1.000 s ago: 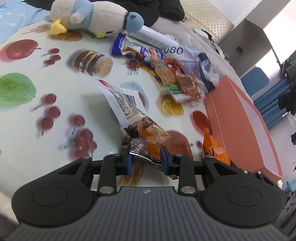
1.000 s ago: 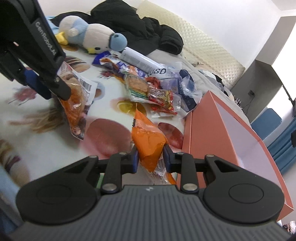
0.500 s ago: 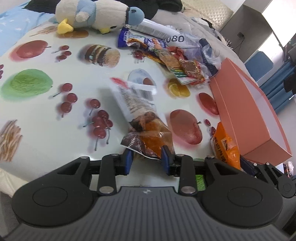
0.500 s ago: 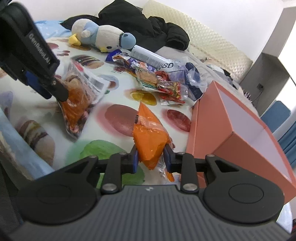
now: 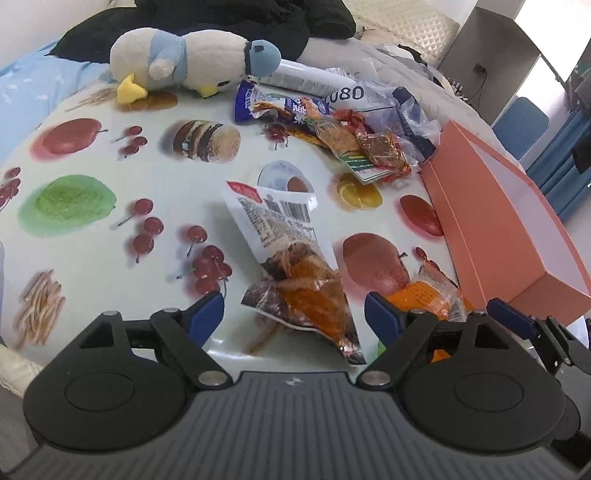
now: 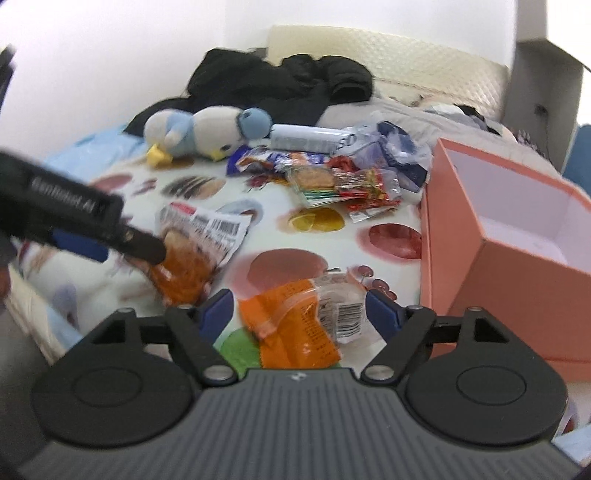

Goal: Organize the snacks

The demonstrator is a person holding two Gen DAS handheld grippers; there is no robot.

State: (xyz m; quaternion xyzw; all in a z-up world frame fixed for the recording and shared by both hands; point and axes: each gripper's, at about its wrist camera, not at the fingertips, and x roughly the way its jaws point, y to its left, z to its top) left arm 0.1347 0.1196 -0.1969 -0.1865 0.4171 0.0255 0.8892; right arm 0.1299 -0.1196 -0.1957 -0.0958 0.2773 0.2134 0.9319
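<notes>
Both grippers gape wide beside the box; the orange packet, light and crinkly, probably grips best by its sealed edge.

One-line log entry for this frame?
left claw: open | right claw: open | brown snack bag, orange snack pack: on tablecloth | pink box: empty

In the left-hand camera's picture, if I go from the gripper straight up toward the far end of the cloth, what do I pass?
left gripper → clear snack bag with barcode → heap of small snack packets → white tube printed 080 → black jacket
</notes>
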